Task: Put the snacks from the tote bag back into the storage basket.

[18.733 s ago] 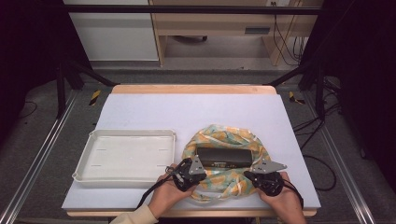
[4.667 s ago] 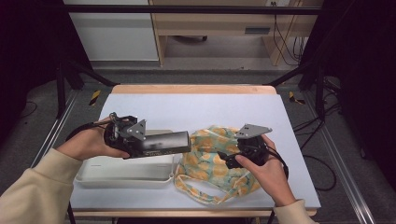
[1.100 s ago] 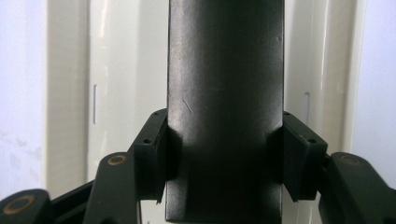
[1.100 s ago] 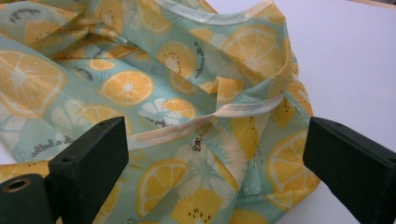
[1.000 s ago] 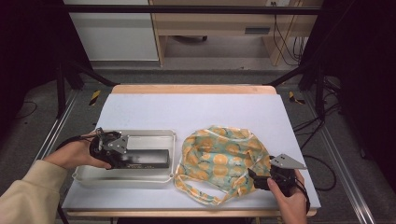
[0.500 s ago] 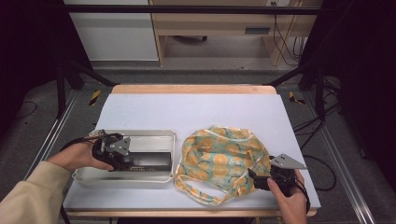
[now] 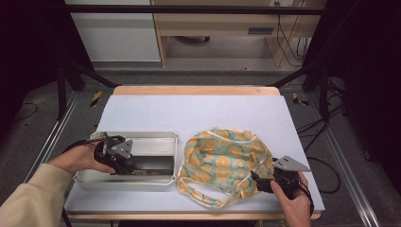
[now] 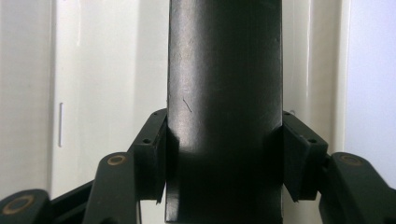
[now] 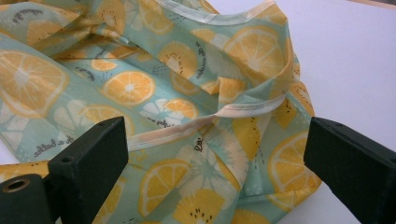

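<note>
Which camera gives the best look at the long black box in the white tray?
The high view: the long black box lies whole in the white tray, gripped by the left gripper. The left gripper view shows only one close-up stretch of it between the jaws.

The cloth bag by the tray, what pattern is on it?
The cloth bag is pale green, printed with orange and lemon slices; the right gripper view shows it best.

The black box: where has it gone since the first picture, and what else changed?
The black box left the fruit-print bag and now lies in the white tray, the left gripper still clamped on it. The right gripper let go of the bag and rests open at its right edge. Tray and bag kept their places.
</note>
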Demonstrator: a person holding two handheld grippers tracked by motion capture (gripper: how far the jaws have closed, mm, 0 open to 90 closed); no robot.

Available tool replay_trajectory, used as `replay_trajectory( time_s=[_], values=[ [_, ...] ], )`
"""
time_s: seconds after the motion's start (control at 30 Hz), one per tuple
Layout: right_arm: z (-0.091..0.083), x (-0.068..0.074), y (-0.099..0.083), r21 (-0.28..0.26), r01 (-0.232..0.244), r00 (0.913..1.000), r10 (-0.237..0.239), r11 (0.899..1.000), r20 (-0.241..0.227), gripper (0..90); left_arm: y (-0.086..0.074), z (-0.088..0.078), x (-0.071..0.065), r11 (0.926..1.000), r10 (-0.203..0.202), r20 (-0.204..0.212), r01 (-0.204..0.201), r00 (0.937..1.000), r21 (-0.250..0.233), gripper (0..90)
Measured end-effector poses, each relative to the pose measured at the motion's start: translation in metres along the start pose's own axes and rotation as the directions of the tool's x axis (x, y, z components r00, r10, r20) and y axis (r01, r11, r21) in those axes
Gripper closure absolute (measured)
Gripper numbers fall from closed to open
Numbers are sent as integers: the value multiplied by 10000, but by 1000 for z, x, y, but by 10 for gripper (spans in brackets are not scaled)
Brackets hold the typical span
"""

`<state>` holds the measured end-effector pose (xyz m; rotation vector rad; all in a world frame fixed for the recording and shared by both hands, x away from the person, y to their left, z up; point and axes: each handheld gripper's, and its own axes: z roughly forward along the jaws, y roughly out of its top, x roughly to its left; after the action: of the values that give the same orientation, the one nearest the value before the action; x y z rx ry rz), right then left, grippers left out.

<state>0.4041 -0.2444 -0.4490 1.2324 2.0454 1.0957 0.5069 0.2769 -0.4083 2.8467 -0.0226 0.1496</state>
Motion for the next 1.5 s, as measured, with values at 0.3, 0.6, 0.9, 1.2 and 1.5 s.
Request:
replay_trajectory(
  time_s=[0.3,0.6,0.9,1.2,1.5],
  values=[
    [1,0,0,35,13,10000,-13,10000,-28,65,-2,3,2,10000,-28,155,28,9999,-16,431],
    [1,0,0,52,53,10000,-53,10000,-29,64,-4,6,5,10000,-41,317,42,9995,-46,429],
    [1,1,0,88,25,10000,-24,10000,-97,61,-5,7,6,10000,37,264,-35,9996,-78,418],
    [2,1,-1,88,42,9999,-41,10000,-123,59,-7,10,6,9993,-356,90,355,9993,95,267],
    [2,2,-1,99,54,9999,-53,9999,-117,59,-1,-7,2,9907,-1233,-736,1184,9896,-677,129]
  ],
)
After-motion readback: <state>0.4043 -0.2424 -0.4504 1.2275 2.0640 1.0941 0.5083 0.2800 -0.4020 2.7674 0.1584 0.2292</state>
